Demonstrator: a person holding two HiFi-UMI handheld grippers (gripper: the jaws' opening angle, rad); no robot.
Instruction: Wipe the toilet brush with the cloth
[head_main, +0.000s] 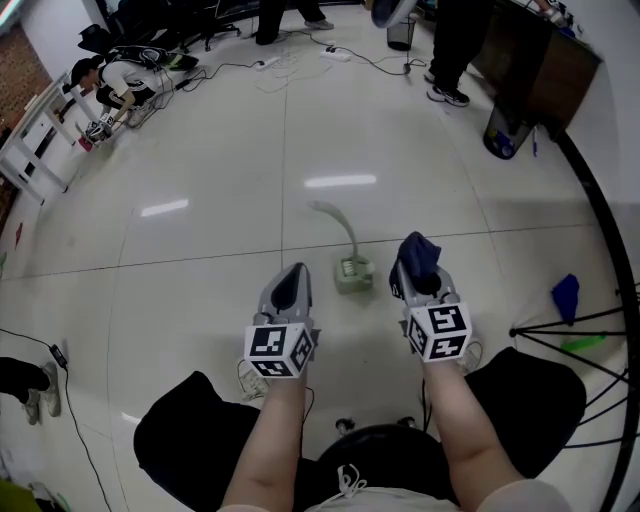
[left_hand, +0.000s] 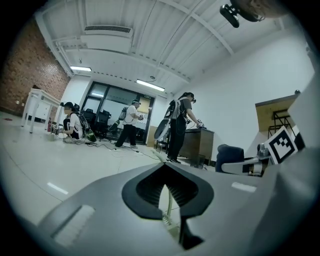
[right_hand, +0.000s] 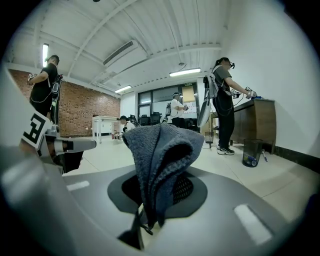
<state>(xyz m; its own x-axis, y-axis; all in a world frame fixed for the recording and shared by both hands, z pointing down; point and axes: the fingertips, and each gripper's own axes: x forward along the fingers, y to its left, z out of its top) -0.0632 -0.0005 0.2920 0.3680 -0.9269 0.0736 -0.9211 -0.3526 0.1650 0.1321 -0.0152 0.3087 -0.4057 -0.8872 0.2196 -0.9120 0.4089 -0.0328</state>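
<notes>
**Cloth's in the right tongs, brush is sitting on the floor between the two**

Head view is looking steeply down at both grippers, held out over a pale tiled floor (head_main: 200, 280). The right gripper (head_main: 418, 268) is clamping a dark blue-grey cloth (right_hand: 162, 150). In the right gripper view the jaws are pinching down on its lower end while the rest is bunching up and folding over above them. So that one is closed tight on the fabric.

The left gripper (head_main: 293, 272) is carrying nothing. In its own view the jaws are meeting at the tips, leaving just a thin slit between the dark pads, and through that slit the brush's pale handle is showing.

The toilet brush (head_main: 352, 270) is standing in its little pale green holder on the floor, between the two grippers and just ahead of their tips. It's sitting a bit nearer the right one, with its whitish handle curving up and away to the left. Neither gripper is touching it, and the cloth is hanging clear of it too — close, but apart.
</notes>
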